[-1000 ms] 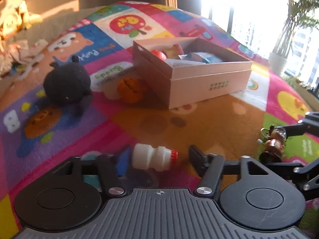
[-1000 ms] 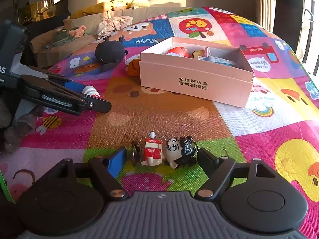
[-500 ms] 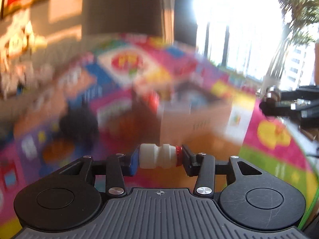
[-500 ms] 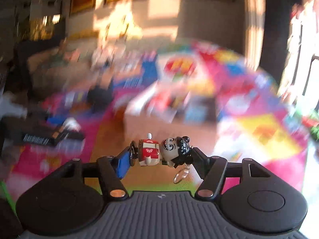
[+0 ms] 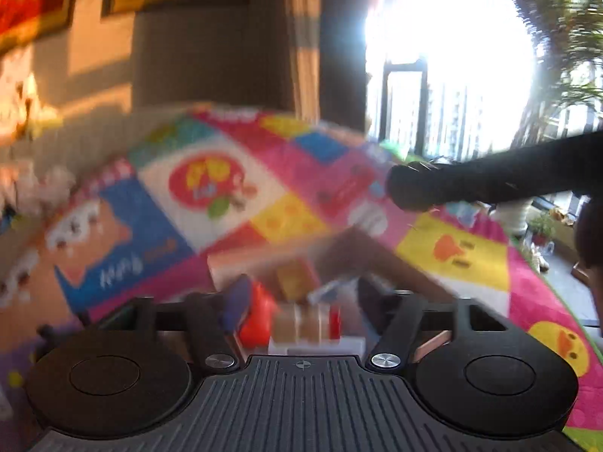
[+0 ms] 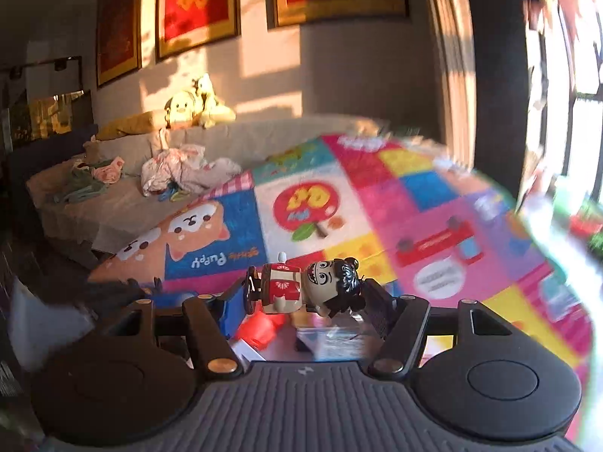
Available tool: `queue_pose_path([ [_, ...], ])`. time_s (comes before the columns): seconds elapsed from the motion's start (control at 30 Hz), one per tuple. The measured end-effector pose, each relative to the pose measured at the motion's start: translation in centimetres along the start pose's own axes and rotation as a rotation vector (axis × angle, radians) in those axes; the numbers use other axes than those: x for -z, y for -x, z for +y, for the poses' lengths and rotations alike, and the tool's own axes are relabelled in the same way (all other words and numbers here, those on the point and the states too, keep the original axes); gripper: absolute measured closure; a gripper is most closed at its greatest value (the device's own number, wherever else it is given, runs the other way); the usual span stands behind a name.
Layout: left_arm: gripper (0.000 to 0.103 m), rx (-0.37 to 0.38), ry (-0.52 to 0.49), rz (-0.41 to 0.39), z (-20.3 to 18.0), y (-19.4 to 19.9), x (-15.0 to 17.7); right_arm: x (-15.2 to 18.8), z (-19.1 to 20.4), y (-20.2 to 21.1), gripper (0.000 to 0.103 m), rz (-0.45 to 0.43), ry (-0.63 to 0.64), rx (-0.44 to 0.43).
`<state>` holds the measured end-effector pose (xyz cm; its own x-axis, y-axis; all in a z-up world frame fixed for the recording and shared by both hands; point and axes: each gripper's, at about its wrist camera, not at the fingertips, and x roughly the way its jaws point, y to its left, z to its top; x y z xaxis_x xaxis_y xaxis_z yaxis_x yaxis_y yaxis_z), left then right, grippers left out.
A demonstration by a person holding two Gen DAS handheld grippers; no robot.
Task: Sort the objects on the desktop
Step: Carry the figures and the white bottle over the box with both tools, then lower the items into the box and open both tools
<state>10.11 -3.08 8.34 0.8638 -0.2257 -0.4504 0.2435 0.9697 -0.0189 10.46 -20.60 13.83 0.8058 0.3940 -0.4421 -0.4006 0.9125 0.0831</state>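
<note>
The left claw (image 5: 297, 301) is opening: its jaws stand apart, and the small bottle (image 5: 307, 323) with its red cap sits blurred between and just below them, no longer touched by either pad as far as the smear lets me tell. It seems to be dropping into the box (image 5: 331, 252), whose pale wall and dark inside show just beyond the fingertips, with a red thing (image 5: 258, 322) and a yellow one (image 5: 297, 278) already lying in it. The box stands on the mat (image 5: 211, 184), nearer its window edge than its sofa edge.

The right claw (image 6: 301, 293) is pinching the doll (image 6: 305, 288) lengthways, one pad at the feet and the other behind the black hair, so the doll lies level across the gap. Under it the box contents show, a red thing (image 6: 260, 329) and a clear wrapper (image 6: 331, 339) among them, so this claw appears to hang over the box too. A dark sleeve (image 5: 490, 182) crosses the right of the left view, above the mat.

The step in hand looks like the drop-off: the bottle is being let go and the doll is due next. That calls for holding the right claw over the open box and spreading its jaws. The left claw should back off from the box first, since the two crowd the same opening.
</note>
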Motion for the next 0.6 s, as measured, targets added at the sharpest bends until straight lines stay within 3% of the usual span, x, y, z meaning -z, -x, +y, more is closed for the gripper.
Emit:
queue_pose_path([
  [0.03,0.030,-0.003,0.013,0.013,0.5,-0.1,0.4,-0.1,-0.3,-1.6,0.037,0.021,-0.021,0.005],
  [0.1,0.016,0.006,0.015,0.020,1.3,0.9,1.9,0.3,-0.7,-3.4,0.035,0.035,-0.066,0.035],
  [0.13,0.014,-0.010,0.008,0.024,1.7,1.7,2.9,0.7,-0.9,-3.8,0.031,0.042,-0.083,0.030],
  [0.23,0.014,-0.035,0.014,0.064,3.2,3.3,5.8,2.7,-1.3,-3.8,0.021,0.044,-0.093,0.026],
  [0.37,0.014,-0.070,0.082,0.128,5.6,4.5,9.0,5.2,-0.2,-3.6,0.021,0.072,-0.014,0.078],
  [0.5,0.017,-0.111,0.151,0.144,7.6,5.0,9.9,7.5,2.0,-2.7,0.019,0.091,0.099,0.097],
  [0.6,0.022,-0.096,0.162,0.118,8.3,4.2,9.1,9.1,3.8,-1.3,0.019,0.098,0.157,0.082],
])
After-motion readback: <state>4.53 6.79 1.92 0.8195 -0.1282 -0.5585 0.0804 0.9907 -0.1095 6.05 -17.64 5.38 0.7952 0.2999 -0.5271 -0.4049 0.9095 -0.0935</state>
